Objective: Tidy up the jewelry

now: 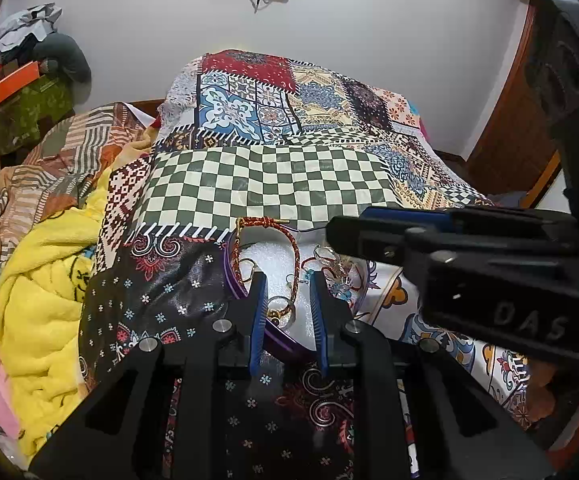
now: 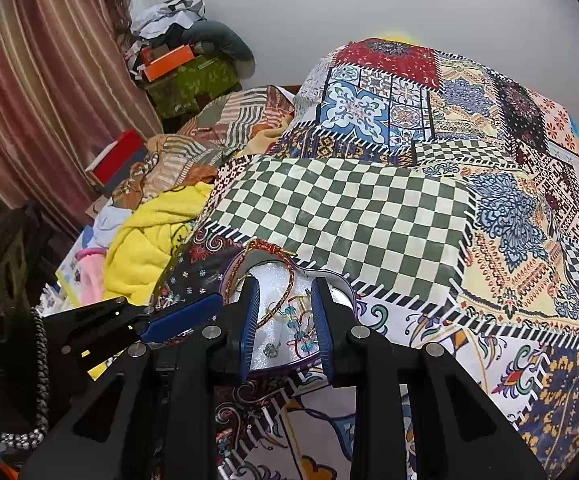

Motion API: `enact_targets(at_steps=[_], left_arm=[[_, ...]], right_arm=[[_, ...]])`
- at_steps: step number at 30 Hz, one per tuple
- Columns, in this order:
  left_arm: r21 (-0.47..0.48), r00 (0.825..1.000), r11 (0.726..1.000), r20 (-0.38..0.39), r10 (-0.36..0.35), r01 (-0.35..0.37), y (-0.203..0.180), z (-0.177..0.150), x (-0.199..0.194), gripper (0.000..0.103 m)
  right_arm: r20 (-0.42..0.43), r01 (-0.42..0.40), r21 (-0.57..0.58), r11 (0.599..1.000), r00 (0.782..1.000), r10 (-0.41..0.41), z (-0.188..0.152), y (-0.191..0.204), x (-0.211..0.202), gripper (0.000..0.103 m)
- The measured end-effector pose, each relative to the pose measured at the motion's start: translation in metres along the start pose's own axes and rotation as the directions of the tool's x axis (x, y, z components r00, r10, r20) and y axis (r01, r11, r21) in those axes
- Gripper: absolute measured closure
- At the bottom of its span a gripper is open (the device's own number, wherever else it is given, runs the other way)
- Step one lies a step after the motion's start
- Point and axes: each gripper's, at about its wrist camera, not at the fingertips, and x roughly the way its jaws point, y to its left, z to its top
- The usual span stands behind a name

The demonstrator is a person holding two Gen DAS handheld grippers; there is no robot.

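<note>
Jewelry sits in a purple-rimmed tray [image 1: 234, 280] with white foam lining, on the patchwork bedspread [image 1: 273, 184]. Red-gold braided cord bracelet [image 1: 295, 256] loops across the tray, its far end over the tray's far rim. Silver ring [image 1: 279, 305] and a gold-toned piece lie near the tray's near edge. In the right wrist view, blue beaded earrings [image 2: 295, 322] and a small clear-stone ring [image 2: 270, 349] lie on the foam, bracelet [image 2: 281, 304] beside them.

Left gripper [image 1: 286, 280] hangs over the tray's near part, blue-padded fingers spread, ring in the gap, nothing pinched. Right gripper [image 2: 285, 288] also over the tray, fingers spread with the earrings between them, not gripped; whether the pads touch the foam, cannot tell. Right gripper's fingers reach in from the right in the left view, over the tray's right side.

Yellow fleece blanket [image 1: 45, 304] bunched left of the bedspread. Striped curtain [image 2: 37, 92] far left, orange box [image 2: 167, 62] on a green box by the wall.
</note>
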Motion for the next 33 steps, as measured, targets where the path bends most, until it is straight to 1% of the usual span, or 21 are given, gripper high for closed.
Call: enact_targets(at_steps=[2,3,8,12,14,16,17,18,19,21,23,24,25,26,28,30,31,32,33], left_arm=[[-0.003,1.000,1.000,0.003,0.003,-0.003,0.000,0.001,-0.005,0.080],[-0.004,1.000,1.000,0.008,0.006,-0.006,-0.001,0.001,-0.007,0.078],[-0.013,0.998,1.000,0.053,0.028,-0.027,-0.001,0.007,-0.032,0.078],[-0.030,0.992,0.999,0.119,0.040,-0.037,-0.003,0.018,-0.063,0.078],[-0.035,0.987,0.999,0.156,0.046,-0.041,-0.006,0.024,-0.079,0.078],[-0.035,0.977,0.998,0.205,0.052,-0.045,-0.009,0.029,-0.101,0.078],[-0.034,0.971,0.998,0.232,0.056,-0.049,-0.012,0.031,-0.113,0.078],[-0.035,0.961,0.998,0.268,0.067,-0.060,-0.016,0.033,-0.129,0.078],[-0.038,0.954,0.997,0.292,0.076,-0.068,-0.018,0.034,-0.139,0.078],[-0.043,0.937,0.997,0.341,0.078,-0.067,-0.024,0.035,-0.163,0.078],[-0.045,0.913,0.997,0.401,0.074,-0.061,-0.031,0.035,-0.191,0.078],[-0.044,0.905,0.997,0.418,0.075,-0.062,-0.033,0.035,-0.199,0.078],[-0.038,0.889,0.997,0.450,0.078,-0.068,-0.039,0.033,-0.215,0.078],[-0.034,0.882,0.997,0.465,0.080,-0.072,-0.042,0.033,-0.221,0.078],[-0.020,0.858,0.996,0.507,0.088,-0.091,-0.052,0.027,-0.241,0.076],[-0.011,0.834,0.993,0.542,0.102,-0.115,-0.061,0.021,-0.256,0.065],[-0.006,0.821,0.992,0.560,0.109,-0.128,-0.065,0.017,-0.263,0.063],[-0.001,0.806,0.989,0.580,0.119,-0.145,-0.071,0.012,-0.271,0.058],[0.001,0.798,0.988,0.589,0.124,-0.154,-0.074,0.009,-0.274,0.051]], right_arm=[[0.010,-0.002,0.005,1.000,1.000,0.002,0.001,0.000,-0.006,0.071],[0.016,-0.001,0.006,1.000,1.000,0.000,0.002,0.001,-0.009,0.070],[0.082,0.006,-0.004,1.000,0.997,-0.005,0.005,0.006,-0.035,0.070],[0.142,0.014,-0.009,1.000,0.990,-0.013,0.007,0.010,-0.064,0.070],[0.184,0.023,-0.011,1.000,0.983,-0.021,0.007,0.014,-0.083,0.070],[0.242,0.027,-0.012,1.000,0.970,-0.023,0.005,0.017,-0.108,0.070],[0.265,0.029,-0.013,0.999,0.964,-0.024,0.005,0.019,-0.117,0.070],[0.290,0.033,-0.015,0.999,0.957,-0.027,0.003,0.021,-0.128,0.070],[0.330,0.041,-0.017,0.999,0.943,-0.033,0.000,0.025,-0.145,0.070],[0.383,0.052,-0.023,0.998,0.923,-0.040,-0.002,0.030,-0.167,0.070],[0.444,0.067,-0.028,0.997,0.895,-0.048,-0.009,0.037,-0.194,0.070],[0.466,0.073,-0.030,0.997,0.883,-0.051,-0.013,0.040,-0.204,0.070],[0.490,0.080,-0.030,0.996,0.870,-0.055,-0.017,0.044,-0.214,0.070],[0.508,0.086,-0.029,0.996,0.859,-0.060,-0.021,0.047,-0.221,0.070],[0.548,0.104,-0.021,0.994,0.833,-0.076,-0.032,0.055,-0.238,0.069],[0.579,0.124,-0.017,0.992,0.810,-0.091,-0.041,0.061,-0.250,0.063],[0.590,0.133,-0.016,0.991,0.801,-0.098,-0.044,0.063,-0.253,0.058],[0.608,0.149,-0.012,0.989,0.787,-0.111,-0.049,0.066,-0.258,0.051],[0.622,0.165,-0.008,0.986,0.773,-0.124,-0.052,0.069,-0.261,0.047]])
